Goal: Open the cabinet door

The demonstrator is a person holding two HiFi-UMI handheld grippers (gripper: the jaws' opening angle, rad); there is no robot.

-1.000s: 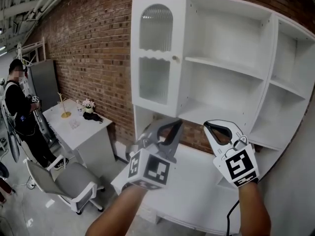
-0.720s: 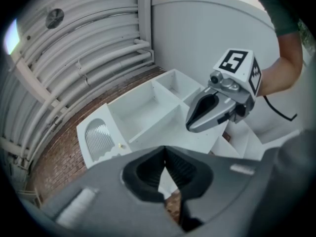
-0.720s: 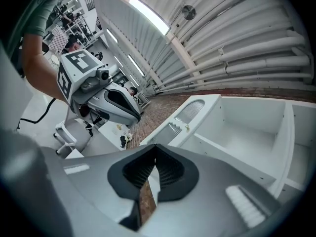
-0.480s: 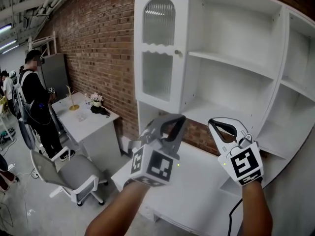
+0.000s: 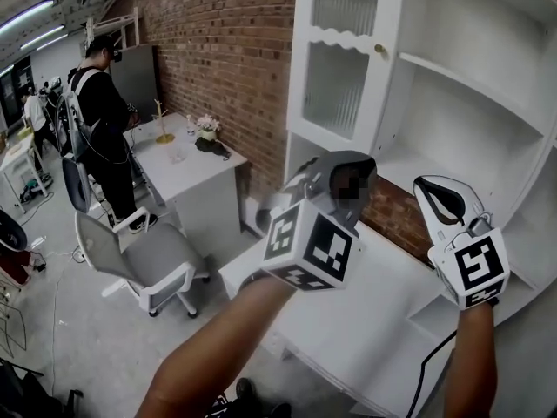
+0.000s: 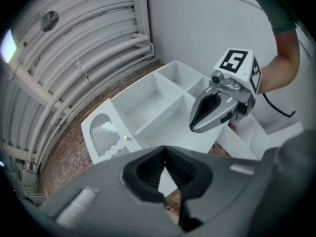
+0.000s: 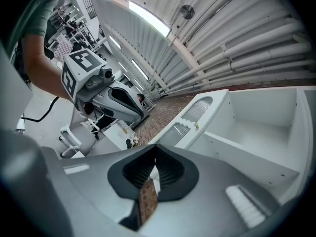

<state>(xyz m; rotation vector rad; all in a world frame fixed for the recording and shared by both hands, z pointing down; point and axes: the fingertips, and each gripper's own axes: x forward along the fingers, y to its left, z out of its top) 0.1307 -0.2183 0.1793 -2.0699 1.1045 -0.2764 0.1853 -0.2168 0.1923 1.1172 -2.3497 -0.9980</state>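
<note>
My left gripper (image 5: 338,159) hung over the white bench (image 5: 374,320), jaws closed tip to tip with nothing between them. My right gripper (image 5: 426,184) hung just beside it, to its right, jaws pressed together and empty as well. The two were near each other but not touching, and each showed in the other's gripper view.

The cabinet (image 5: 461,85) stood on the bench against the brick wall (image 5: 226,50). Its door (image 5: 344,68) was the tall panel at the cabinet's left end, with ribbed glass, an arched pane above and a squarer pane below. The door lay shut, flush with the cabinet front. A small knob (image 5: 379,49) sat on its right edge, about mid-height. Both grippers were below the door and apart from it; neither touched the knob. To the right of the door the shelves (image 5: 474,75) were open and bare.

Off to the left, well apart from me, a person (image 5: 100,103) stood by a far bench (image 5: 187,172) that carried a few small things, with a grey chair (image 5: 144,264) in front of it
</note>
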